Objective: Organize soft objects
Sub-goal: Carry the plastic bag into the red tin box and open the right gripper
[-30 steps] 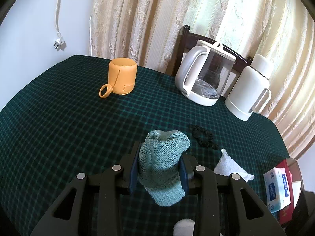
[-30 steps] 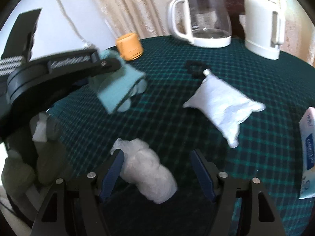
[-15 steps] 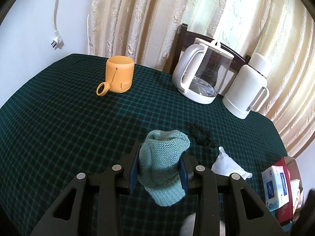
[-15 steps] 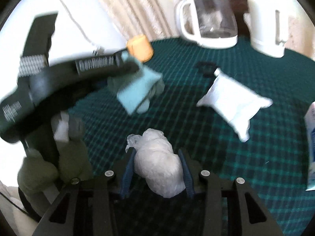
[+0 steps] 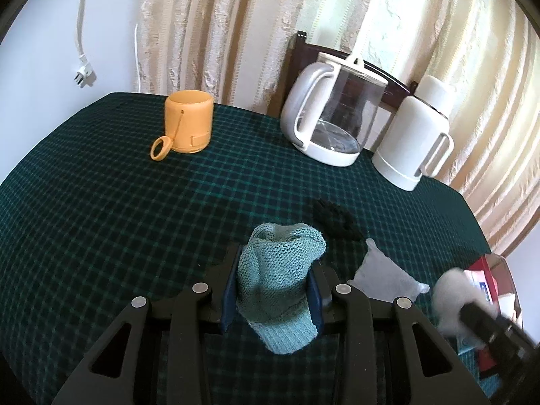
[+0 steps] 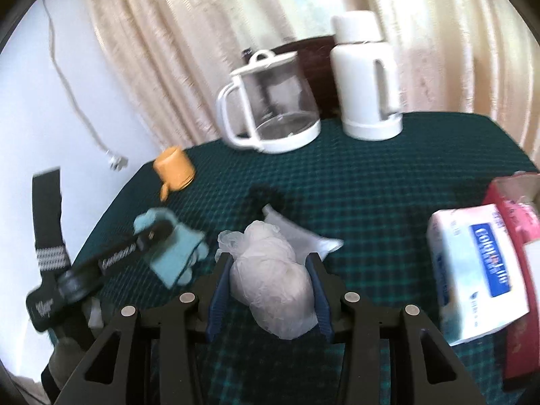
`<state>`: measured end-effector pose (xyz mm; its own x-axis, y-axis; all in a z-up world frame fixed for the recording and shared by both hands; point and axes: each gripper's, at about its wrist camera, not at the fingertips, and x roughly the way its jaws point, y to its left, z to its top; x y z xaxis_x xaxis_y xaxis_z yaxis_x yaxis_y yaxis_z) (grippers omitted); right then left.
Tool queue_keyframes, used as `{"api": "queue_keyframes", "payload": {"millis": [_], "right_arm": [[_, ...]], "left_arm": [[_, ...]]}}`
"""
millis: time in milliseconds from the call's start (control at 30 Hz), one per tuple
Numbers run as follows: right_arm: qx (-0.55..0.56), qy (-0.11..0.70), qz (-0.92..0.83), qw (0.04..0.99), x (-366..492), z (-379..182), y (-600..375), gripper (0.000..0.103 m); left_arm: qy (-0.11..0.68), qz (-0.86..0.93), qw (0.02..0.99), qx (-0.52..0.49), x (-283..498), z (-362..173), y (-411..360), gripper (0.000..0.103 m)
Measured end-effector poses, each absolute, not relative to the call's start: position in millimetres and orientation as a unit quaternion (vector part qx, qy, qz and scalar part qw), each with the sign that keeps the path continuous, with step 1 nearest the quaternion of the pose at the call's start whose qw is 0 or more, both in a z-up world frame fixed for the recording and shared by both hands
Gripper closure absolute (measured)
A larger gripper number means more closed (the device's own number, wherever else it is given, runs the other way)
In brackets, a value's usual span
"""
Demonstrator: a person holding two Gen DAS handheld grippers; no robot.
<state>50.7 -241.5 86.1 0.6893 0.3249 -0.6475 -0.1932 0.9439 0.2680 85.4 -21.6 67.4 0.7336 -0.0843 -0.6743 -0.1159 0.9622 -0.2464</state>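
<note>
We carry both: left gripper [image 5: 275,290] jaws clench the teal knitted cloth [image 5: 276,270], right gripper [image 6: 268,292] jaws the crumpled white plastic bag [image 6: 270,283]; next, find a drop spot

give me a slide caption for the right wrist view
Right gripper clamps a crumpled white plastic bag above the dark green checked tablecloth.

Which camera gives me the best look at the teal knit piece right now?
Left wrist view: the teal knit piece sits centered and sharp in the left gripper, stitches visible. The right wrist view shows it small, blurred and partly hidden behind that gripper.
</note>
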Motion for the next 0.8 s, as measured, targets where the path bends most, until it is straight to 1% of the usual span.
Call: {"api": "queue_keyframes", "payload": {"millis": [267, 800], "right_arm": [[0.118, 0.331, 0.063, 0.934, 46.7, 105.9, -290.4, 0.057], [0.186, 0.287, -0.071, 0.937, 7.3, 118.5, -392.8, 0.056]], "left_arm": [[0.367, -0.012, 0.922, -0.123, 85.7, 66.1, -32.9, 0.067], [0.37, -0.021, 0.924, -0.095, 86.9, 58.4, -48.7, 0.067]]}}
